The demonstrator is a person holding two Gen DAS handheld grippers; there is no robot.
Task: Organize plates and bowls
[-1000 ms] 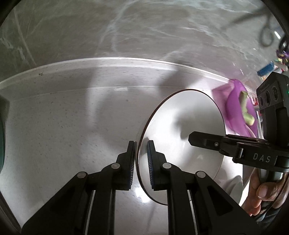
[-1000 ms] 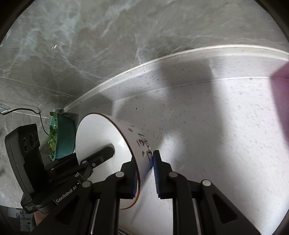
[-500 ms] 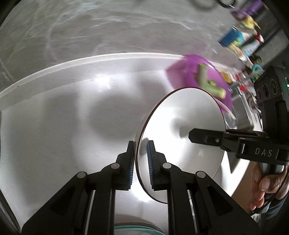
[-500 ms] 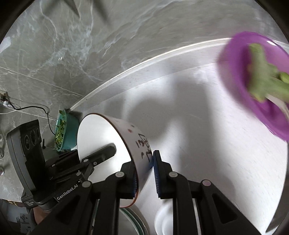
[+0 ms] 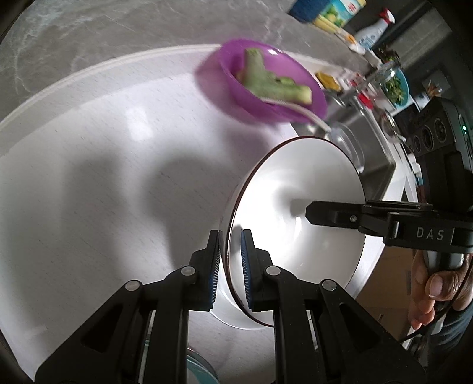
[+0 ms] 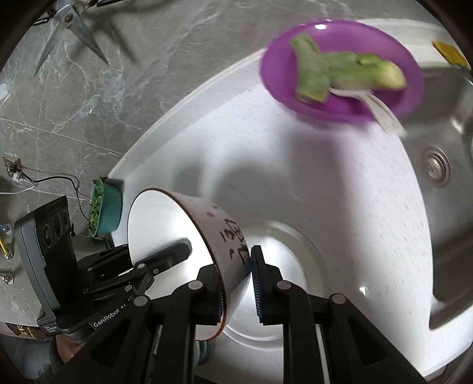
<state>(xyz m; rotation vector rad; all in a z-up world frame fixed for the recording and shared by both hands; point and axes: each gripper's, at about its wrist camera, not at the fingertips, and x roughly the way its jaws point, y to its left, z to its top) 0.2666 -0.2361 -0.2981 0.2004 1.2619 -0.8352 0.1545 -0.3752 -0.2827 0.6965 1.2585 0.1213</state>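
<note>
Both grippers hold one white bowl with a dark rim [image 5: 298, 206], tilted on its side above the white counter. My left gripper [image 5: 230, 265] is shut on its near rim. My right gripper [image 6: 236, 280] is shut on the opposite wall, by the black writing on the bowl [image 6: 204, 233]. A white plate [image 6: 283, 280] lies on the counter right under the bowl; it also shows in the left wrist view [image 5: 224, 313]. A purple bowl with green vegetable pieces and a white spoon [image 5: 266, 82] stands farther back, also in the right wrist view [image 6: 343, 68].
A steel sink [image 6: 443, 183] lies at the right. A teal bowl of greens [image 6: 105, 209] sits at the far left corner. Bottles and jars [image 5: 369, 38] line the far counter. A glass bowl [image 5: 348, 144] is in the sink. Scissors [image 6: 74, 26] hang on the marble wall.
Both grippers have carried the white bowl to the right and nearer, over the white plate. The purple bowl and the sink have come into fuller view.
</note>
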